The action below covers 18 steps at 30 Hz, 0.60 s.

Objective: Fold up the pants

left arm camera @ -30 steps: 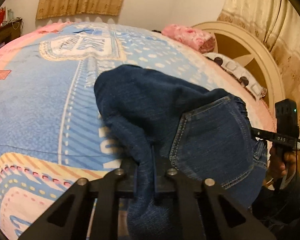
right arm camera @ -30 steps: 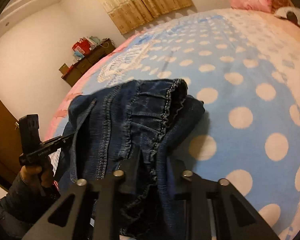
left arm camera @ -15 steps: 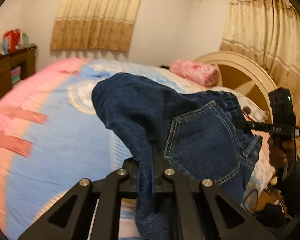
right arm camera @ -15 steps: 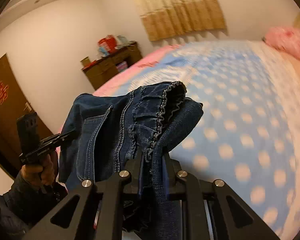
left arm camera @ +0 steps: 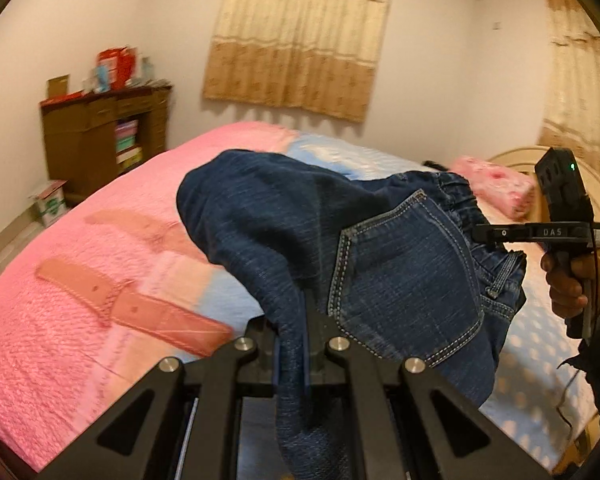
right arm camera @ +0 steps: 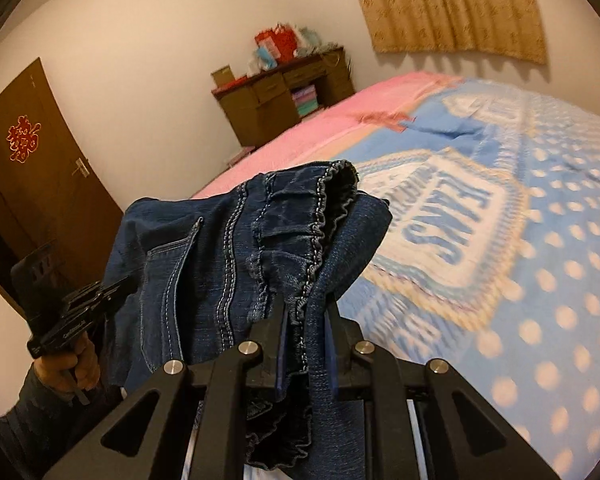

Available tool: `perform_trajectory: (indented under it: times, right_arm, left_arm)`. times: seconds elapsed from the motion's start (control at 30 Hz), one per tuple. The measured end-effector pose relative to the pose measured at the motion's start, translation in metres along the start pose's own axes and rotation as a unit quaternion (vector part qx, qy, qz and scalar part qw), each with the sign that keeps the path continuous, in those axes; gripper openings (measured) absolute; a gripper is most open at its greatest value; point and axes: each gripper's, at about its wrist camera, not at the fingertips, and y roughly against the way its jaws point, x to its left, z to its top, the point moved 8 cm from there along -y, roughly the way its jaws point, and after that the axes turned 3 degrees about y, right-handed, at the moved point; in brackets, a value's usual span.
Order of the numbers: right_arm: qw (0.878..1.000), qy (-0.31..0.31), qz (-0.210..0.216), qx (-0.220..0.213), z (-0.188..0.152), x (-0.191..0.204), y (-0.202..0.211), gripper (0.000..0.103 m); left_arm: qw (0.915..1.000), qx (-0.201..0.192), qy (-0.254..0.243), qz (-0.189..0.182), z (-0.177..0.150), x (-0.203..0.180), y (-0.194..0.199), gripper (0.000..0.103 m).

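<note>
- While both grippers pinch it, the pants (left arm camera: 284,232) hang lifted above the bed (left arm camera: 60,312): dark blue denim with a slubby weave, pale double stitching round a five-sided back pocket (left arm camera: 404,292), and a gathered, ruffled elastic waistband (right arm camera: 324,216).
- Left gripper (left arm camera: 306,344): jaws pressed nearly together on a narrow fold of denim that runs down between them and drapes below; the cloth bulges up in a rounded hump just beyond the tips.
- Right gripper (right arm camera: 306,340): jaws a little apart, clamped on a thicker bunch of waistband and a folded edge; frilled hem hangs under them.
- Each gripper shows in the other's view as a black pistol-grip tool held in a hand, at the far end of the pants: the right hand (left arm camera: 568,280) at the waistband side, the left hand (right arm camera: 70,364) low beside the leg cloth, both with dark sleeves.
- Both grippers tilt downward over the bed.
- Bedspread (right arm camera: 540,280): nubbly pink along one side, blue with pale dots and a lettered white panel elsewhere.
- Around: a brown wooden desk (left arm camera: 100,140) piled with red boxes, tan curtains (left arm camera: 300,36), a pink pillow (left arm camera: 496,188) by the curved cream headboard, a brown door (right arm camera: 40,184) with a red emblem.
- Denim hides the bed's middle in both views.
</note>
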Motion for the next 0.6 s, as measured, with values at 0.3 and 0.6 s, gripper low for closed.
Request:
perform_trajectory:
  times: [0.3,0.6]
  right_arm:
    - [0.998,-0.004,0.004,0.068,0.011,-0.023,-0.113,0.016]
    - [0.993,-0.044,-0.014,0.106,-0.016,-0.057,-0.154,0.032]
  left_arm:
    - [0.9975,0.043,0.034,0.046,-0.033,0.056,-0.050,0.008]
    - [0.9939,0.063,0.023,0.088,-0.061,0.054,-0.065,0.035]
